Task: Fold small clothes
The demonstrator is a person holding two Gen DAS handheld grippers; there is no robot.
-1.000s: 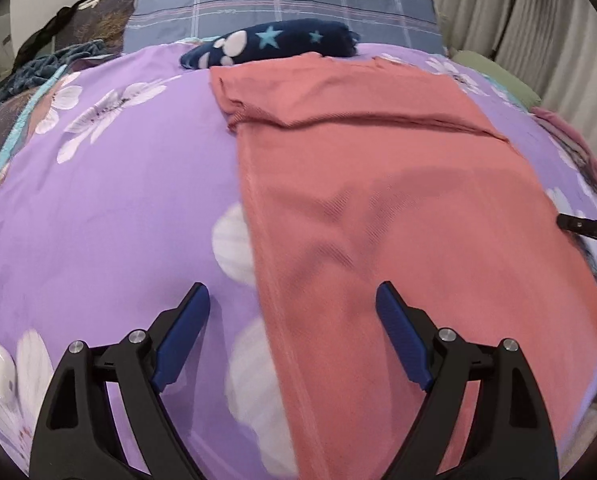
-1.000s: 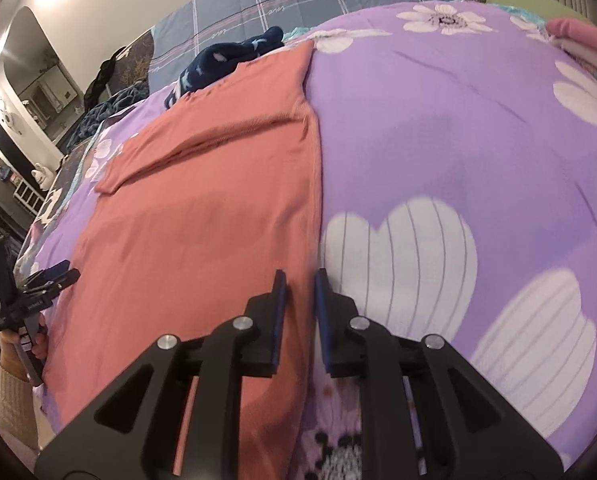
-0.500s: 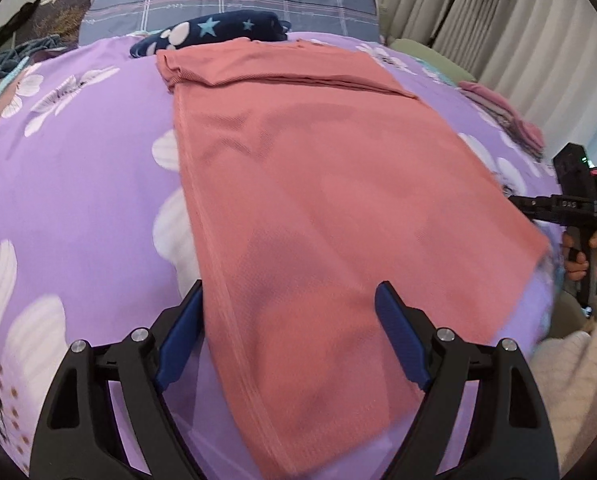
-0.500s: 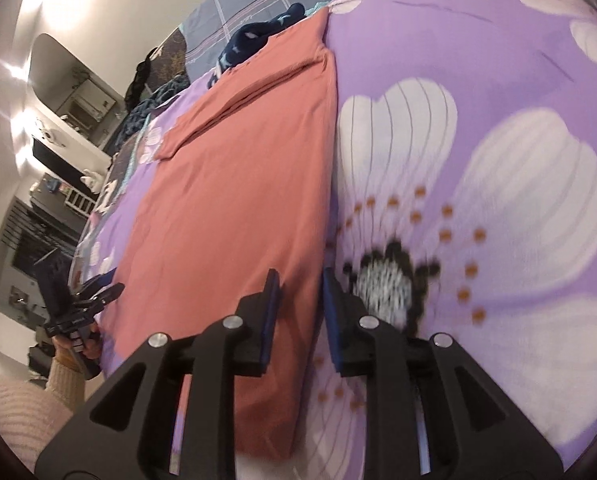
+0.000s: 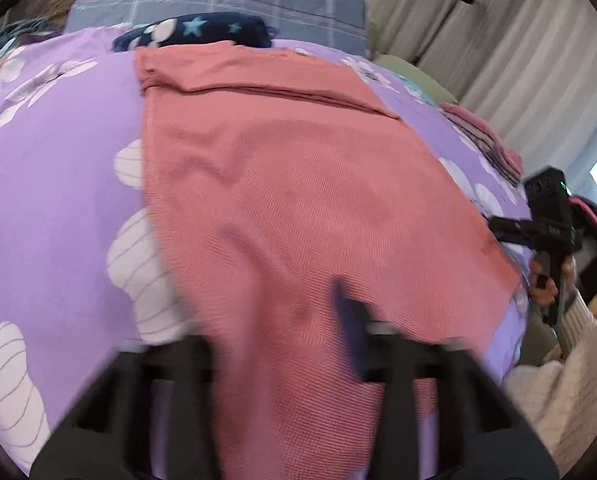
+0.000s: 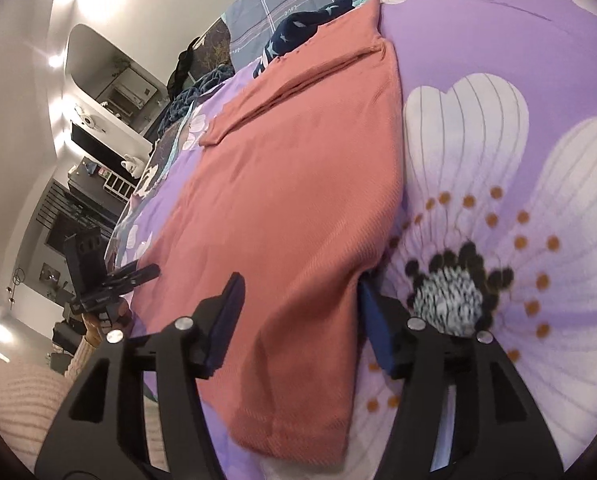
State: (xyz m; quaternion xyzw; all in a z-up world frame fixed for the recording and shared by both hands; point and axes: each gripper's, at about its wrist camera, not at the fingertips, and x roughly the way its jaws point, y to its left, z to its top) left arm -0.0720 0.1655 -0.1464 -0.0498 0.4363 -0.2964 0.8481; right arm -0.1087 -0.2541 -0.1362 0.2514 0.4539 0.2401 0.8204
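— Where's the piece they're folding?

— The salmon-pink knitted garment (image 5: 298, 184) lies flat and lengthwise on the purple flower-printed bedspread (image 5: 58, 200). Its far end, at twelve o'clock, is already turned back in a narrow band, just beside a navy star-printed cloth (image 5: 202, 30).

— And the left gripper (image 5: 274, 324)?

— At six o'clock in its own view, on the near hem's left corner. Its jaws have just been closing with the cloth between them. It's blurred, but the fabric puckers toward them, so I judge it's pinching the hem to get a corner to lift.

— The other one?

— The right gripper (image 6: 298, 300) sits at the near right corner, six o'clock in its view. Its jaws have just been opening and now stand apart, astride the cloth. The pad at four o'clock is close against the side edge, but nothing is squeezed.

— Why both at that end?

— I'd guess that with both near corners held, the hem can travel up toward the far band evenly, without skewing.
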